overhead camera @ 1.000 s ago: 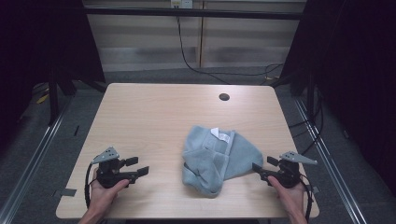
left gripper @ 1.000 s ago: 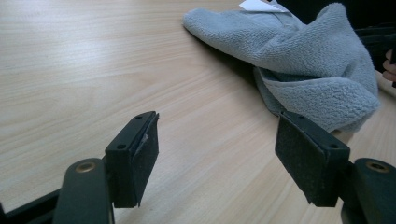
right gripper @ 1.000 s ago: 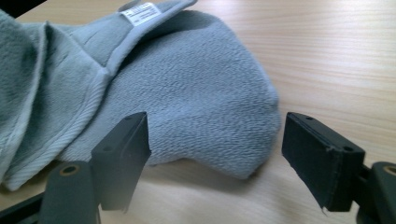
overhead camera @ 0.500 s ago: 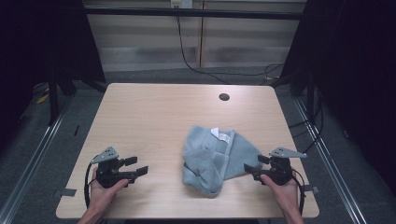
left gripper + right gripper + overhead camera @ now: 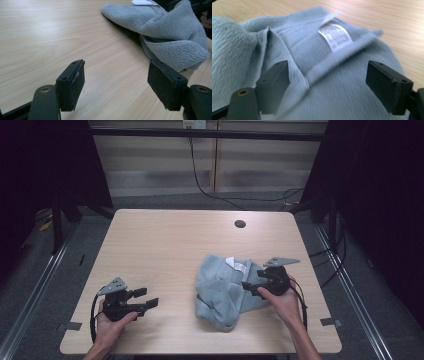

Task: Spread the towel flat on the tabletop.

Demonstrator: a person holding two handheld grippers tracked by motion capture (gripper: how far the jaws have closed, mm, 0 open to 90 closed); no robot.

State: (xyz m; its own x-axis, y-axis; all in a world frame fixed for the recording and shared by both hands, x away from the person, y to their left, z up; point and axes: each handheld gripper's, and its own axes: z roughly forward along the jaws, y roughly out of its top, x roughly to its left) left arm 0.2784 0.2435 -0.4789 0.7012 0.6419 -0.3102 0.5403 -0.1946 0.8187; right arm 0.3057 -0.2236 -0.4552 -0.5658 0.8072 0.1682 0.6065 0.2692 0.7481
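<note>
- The right tool, jaws spread and empty, hangs over the towel's 3 o'clock edge.
- The left tool, also spread, sits well apart at its 9 o'clock.

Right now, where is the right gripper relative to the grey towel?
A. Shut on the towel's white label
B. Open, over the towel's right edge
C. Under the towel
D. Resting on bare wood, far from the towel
B: the right gripper sits over the grey towel, and the right gripper view shows its jaws spread above the fabric near the white label.
</note>
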